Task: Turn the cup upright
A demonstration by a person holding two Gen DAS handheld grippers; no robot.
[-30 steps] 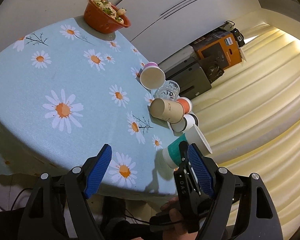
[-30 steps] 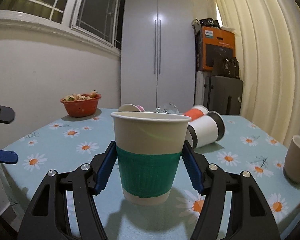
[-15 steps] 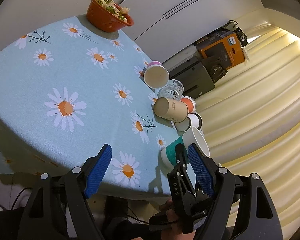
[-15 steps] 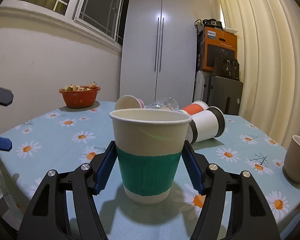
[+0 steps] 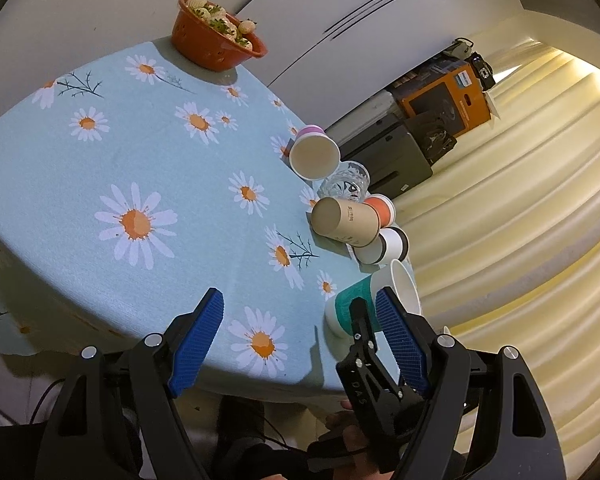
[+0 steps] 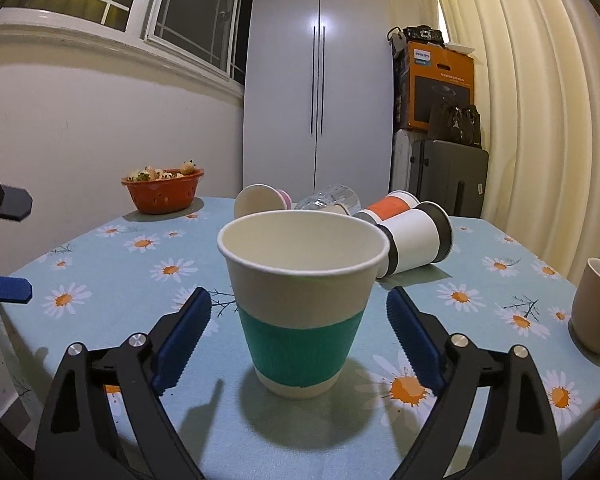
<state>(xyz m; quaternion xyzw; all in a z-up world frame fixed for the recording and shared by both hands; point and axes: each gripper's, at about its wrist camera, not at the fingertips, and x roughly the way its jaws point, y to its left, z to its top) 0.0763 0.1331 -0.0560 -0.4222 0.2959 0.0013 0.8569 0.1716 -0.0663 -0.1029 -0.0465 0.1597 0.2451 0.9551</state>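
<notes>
A paper cup with a teal sleeve (image 6: 302, 304) stands upright on the daisy tablecloth (image 6: 100, 276) near the front edge. My right gripper (image 6: 298, 332) is open, its blue pads apart from the cup on both sides. The cup also shows in the left wrist view (image 5: 364, 300), with the right gripper's finger beside it. My left gripper (image 5: 300, 332) is open and empty, held above the table's near edge.
Several cups lie on their sides behind: a white and black one (image 6: 416, 240), an orange one (image 6: 388, 208), a pink-based one (image 6: 260, 204), a brown one (image 5: 346, 222), plus a clear glass (image 6: 332, 200). A beige cup (image 6: 596, 308) stands at right. An orange bowl (image 6: 162, 192) sits far left.
My right gripper has opened and let go of the teal cup, which now stands on the table. The right gripper has pulled back and risen a little. The left gripper shifted slightly.
</notes>
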